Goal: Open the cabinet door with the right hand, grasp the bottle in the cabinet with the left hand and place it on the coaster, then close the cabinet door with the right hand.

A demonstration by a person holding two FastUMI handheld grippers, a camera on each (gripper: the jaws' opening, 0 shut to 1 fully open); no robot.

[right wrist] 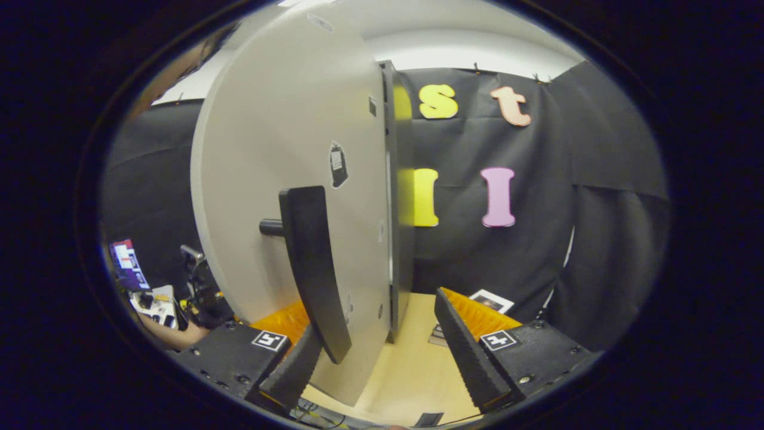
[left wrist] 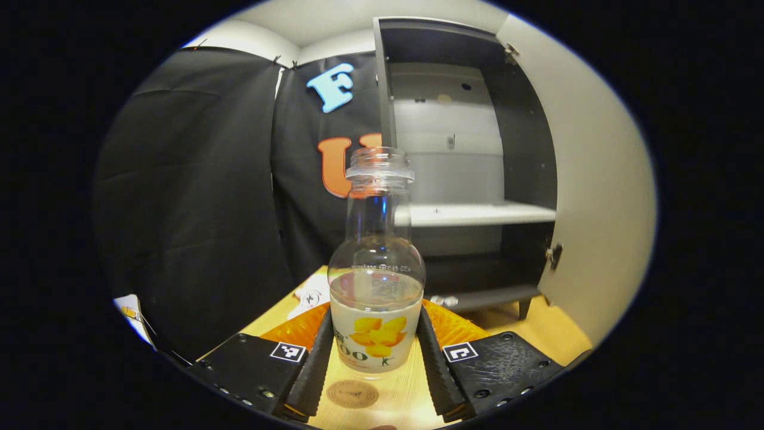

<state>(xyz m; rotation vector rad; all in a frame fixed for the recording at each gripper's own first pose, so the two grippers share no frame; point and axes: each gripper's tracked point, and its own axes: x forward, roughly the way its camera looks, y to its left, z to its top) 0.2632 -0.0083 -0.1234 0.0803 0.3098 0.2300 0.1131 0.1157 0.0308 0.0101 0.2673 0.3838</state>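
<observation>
In the left gripper view a clear, capless bottle [left wrist: 376,269] with an orange fruit label stands upright between my left gripper's [left wrist: 374,373] black fingers [left wrist: 313,364], which press on both its sides. A round brown coaster [left wrist: 352,394] lies on the wooden table just in front of the bottle's base. Behind it the dark cabinet [left wrist: 471,179] stands open, its white door [left wrist: 591,197] swung out to the right. In the right gripper view my right gripper [right wrist: 382,364] is open before that door [right wrist: 286,149]. The black door handle [right wrist: 313,269] hangs just inside its left finger [right wrist: 292,370].
A white shelf [left wrist: 477,214] crosses the cabinet's inside. Papers [left wrist: 310,298] lie on the light wooden table [right wrist: 412,358] near the booth wall. A person's forearm [right wrist: 173,337] and some clutter [right wrist: 143,286] show at the far left of the right gripper view.
</observation>
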